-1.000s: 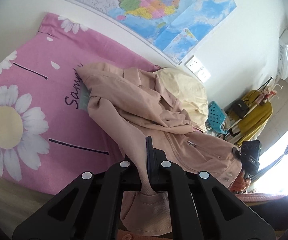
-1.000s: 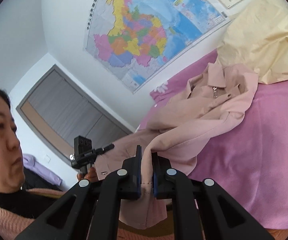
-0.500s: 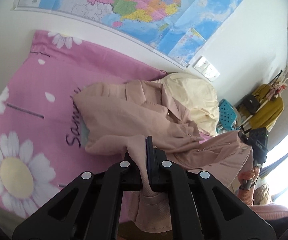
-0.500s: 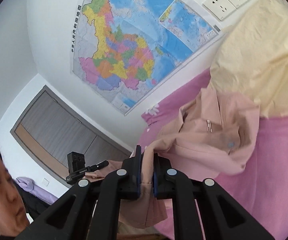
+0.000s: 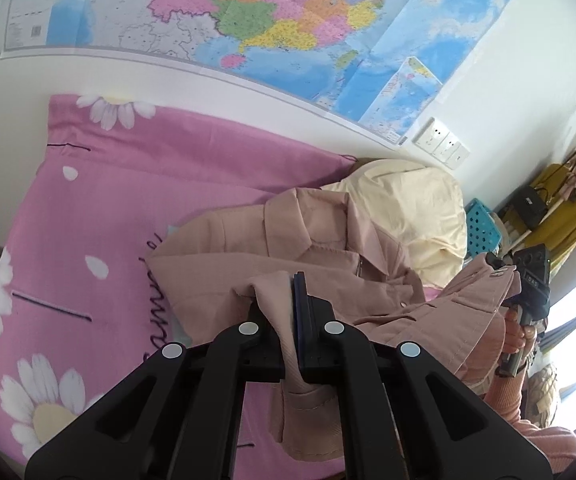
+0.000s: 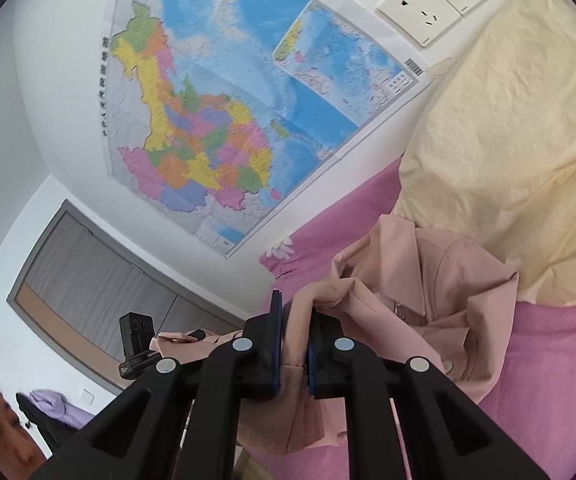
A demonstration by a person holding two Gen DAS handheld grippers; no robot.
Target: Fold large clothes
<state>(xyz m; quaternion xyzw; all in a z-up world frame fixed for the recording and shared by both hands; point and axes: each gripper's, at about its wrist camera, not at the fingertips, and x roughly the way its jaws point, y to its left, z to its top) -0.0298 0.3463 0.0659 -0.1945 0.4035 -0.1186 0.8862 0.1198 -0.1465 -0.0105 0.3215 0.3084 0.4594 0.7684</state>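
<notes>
Your left gripper and your right gripper are both clamped tight on the hem of the pink jacket, and over the last second you have carried that hem up and toward the collar, so the lower half now doubles over the upper half. The jacket lies on the pink flowered bedspread with its collar against the cream pillow under the wall map. That looks like the bottom-to-top fold well under way; it needs the hem laid down level near the collar before you let go.
</notes>
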